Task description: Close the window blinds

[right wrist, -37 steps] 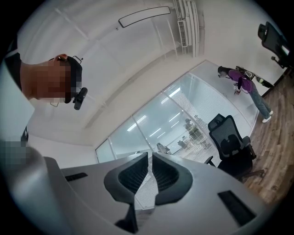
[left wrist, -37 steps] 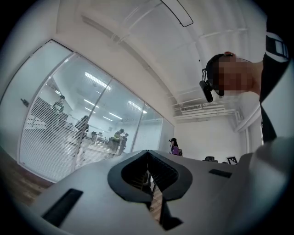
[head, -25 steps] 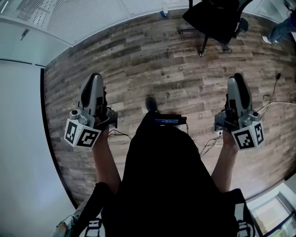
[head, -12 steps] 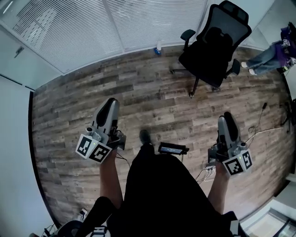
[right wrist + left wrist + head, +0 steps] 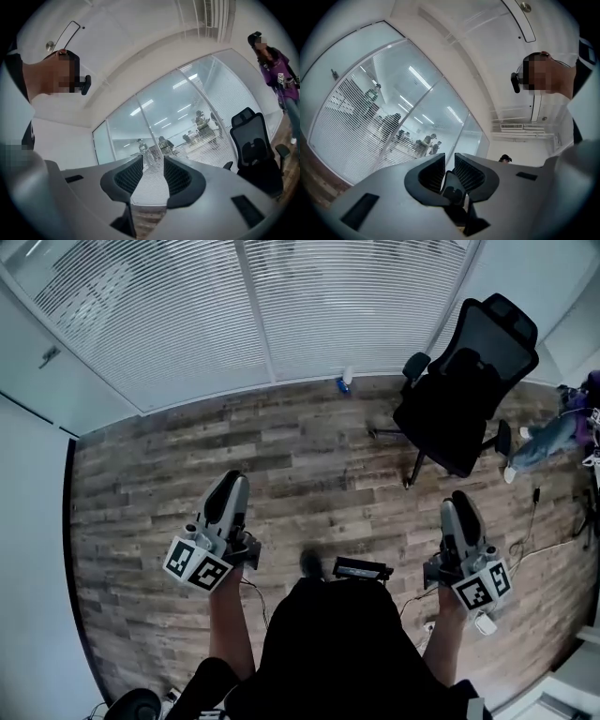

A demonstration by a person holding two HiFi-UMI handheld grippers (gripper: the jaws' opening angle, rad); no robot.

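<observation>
White slatted blinds [image 5: 187, 315] hang over the glass wall across the top of the head view. Their slats stand apart, and people show through them in the left gripper view [image 5: 351, 131] and the right gripper view [image 5: 206, 140]. My left gripper [image 5: 234, 488] is held over the wood floor, pointing at the window and well short of it. Its jaws have just been opening, and a narrow gap [image 5: 450, 161] shows between them with nothing in it. My right gripper [image 5: 457, 504] points the same way, jaws wide apart [image 5: 153, 164] and empty.
A black office chair [image 5: 464, 395] stands at the right, near the window. A small blue bottle [image 5: 344, 382] sits on the floor at the foot of the glass. A person [image 5: 553, 437] is at the far right edge, cables [image 5: 553, 540] trail below, and a white wall [image 5: 28, 549] runs along the left.
The blinds and the chair have come much further into the head view as I moved toward the window. Both grippers have travelled forward with me.
</observation>
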